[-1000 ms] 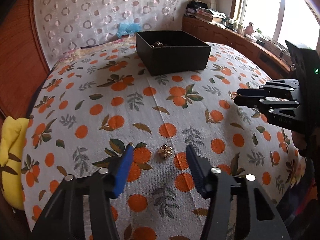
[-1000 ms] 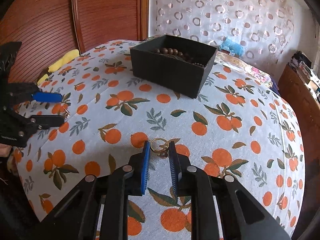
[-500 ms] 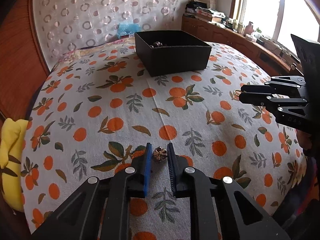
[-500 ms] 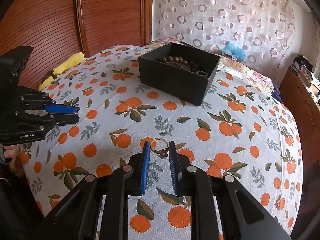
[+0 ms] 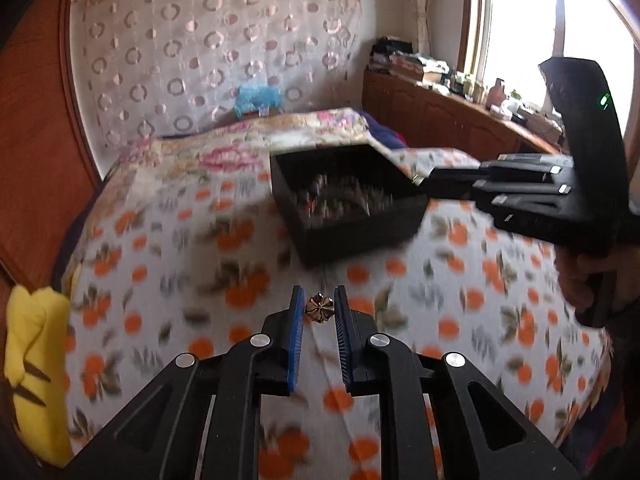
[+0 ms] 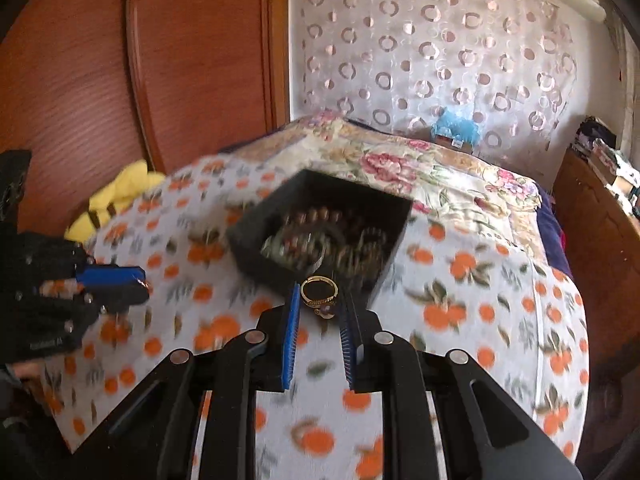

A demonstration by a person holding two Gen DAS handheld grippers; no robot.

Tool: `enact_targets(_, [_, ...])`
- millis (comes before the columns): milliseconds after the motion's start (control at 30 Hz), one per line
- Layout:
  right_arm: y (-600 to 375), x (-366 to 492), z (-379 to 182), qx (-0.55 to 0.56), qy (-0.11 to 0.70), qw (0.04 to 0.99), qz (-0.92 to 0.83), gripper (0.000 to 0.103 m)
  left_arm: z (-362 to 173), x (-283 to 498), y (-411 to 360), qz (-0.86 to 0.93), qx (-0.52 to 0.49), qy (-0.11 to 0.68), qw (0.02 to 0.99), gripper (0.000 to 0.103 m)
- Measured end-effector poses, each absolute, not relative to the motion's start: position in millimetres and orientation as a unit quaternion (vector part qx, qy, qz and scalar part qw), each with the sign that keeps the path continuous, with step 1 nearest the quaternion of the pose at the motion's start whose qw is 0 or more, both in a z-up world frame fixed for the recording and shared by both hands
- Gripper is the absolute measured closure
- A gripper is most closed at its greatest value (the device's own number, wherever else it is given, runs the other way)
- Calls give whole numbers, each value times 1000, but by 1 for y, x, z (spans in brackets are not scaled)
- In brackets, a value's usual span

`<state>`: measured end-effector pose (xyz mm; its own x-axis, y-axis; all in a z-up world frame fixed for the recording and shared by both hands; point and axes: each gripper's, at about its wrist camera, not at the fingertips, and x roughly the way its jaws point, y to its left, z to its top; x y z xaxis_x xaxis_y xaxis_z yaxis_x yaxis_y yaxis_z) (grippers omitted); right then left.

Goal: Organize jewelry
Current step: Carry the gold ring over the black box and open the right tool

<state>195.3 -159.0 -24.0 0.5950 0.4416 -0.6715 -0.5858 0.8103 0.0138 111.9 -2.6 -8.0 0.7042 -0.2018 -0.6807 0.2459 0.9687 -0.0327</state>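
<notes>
Open bedspread (image 5: 168, 240) across the lower and left frame, free for passage. Black box (image 5: 348, 204) standing mid-frame, walls upright, top open, beads inside. Right tool (image 5: 424, 182) crowding the box's right rim in the left view. Yellow cloth (image 5: 36, 364) at lower left edge; wooden headboard (image 6: 100, 60) closing the upper left.

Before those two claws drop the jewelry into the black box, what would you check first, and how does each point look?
1. Left gripper clamped on the small flower-shaped earring: ok.
2. Right gripper clamped on the gold ring: ok.
3. Black box open on top: ok.
4. Room left in the box: cannot tell, the beads inside are blurred.
5. Either piece above the box: not ok, both sit short of its near wall.
6. The two grippers apart from each other: ok.
</notes>
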Motion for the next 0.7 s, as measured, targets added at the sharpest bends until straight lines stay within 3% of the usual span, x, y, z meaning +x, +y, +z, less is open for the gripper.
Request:
enact_targets(167, [-155,225,-26,-86,359,884,288,81,4,147,-12,-118,27,354,927,89])
enact_targets(233, [-156,230,-27,-83,361,885,283,73,3,158,-16,-113,27,353,928,89])
enact_targets(567, [-192,206,-25,-62,345,898,266,72,-3,196,-36,-95,31,353,930,89])
enact_targets(700, [-203,191,-22,-47,335,905,258,72,-2,190,-40,-97,25,353,930,83])
